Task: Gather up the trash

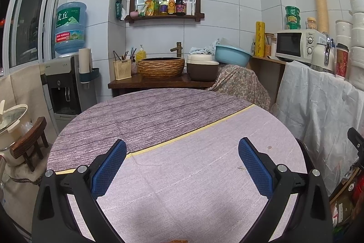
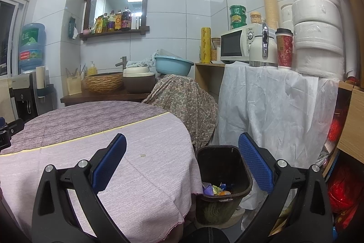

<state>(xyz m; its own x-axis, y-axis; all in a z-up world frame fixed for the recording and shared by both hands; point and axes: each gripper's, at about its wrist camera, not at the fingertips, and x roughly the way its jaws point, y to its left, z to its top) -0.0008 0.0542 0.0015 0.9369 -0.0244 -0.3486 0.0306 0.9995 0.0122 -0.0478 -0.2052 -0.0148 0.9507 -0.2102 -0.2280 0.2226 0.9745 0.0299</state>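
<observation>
A dark trash bin (image 2: 224,174) stands on the floor right of the round table (image 2: 91,129), with several colourful wrappers (image 2: 216,189) in its bottom. My right gripper (image 2: 182,163) is open and empty, its blue pads straddling the table's right edge and the bin. My left gripper (image 1: 182,165) is open and empty above the cloth-covered table (image 1: 182,174). A small brown speck (image 1: 269,147) and a tiny scrap (image 1: 240,167) lie on the cloth near the left gripper's right finger. A pale crumb (image 2: 142,154) lies on the cloth in the right wrist view.
A white draped counter (image 2: 273,106) with microwave (image 2: 236,44), thermos and red cup (image 2: 284,49) stands right. A floral-covered object (image 2: 186,101) sits behind the table. A sink shelf with basket (image 1: 161,67), a water dispenser (image 1: 66,83) and a wooden stool (image 1: 29,145) stand left.
</observation>
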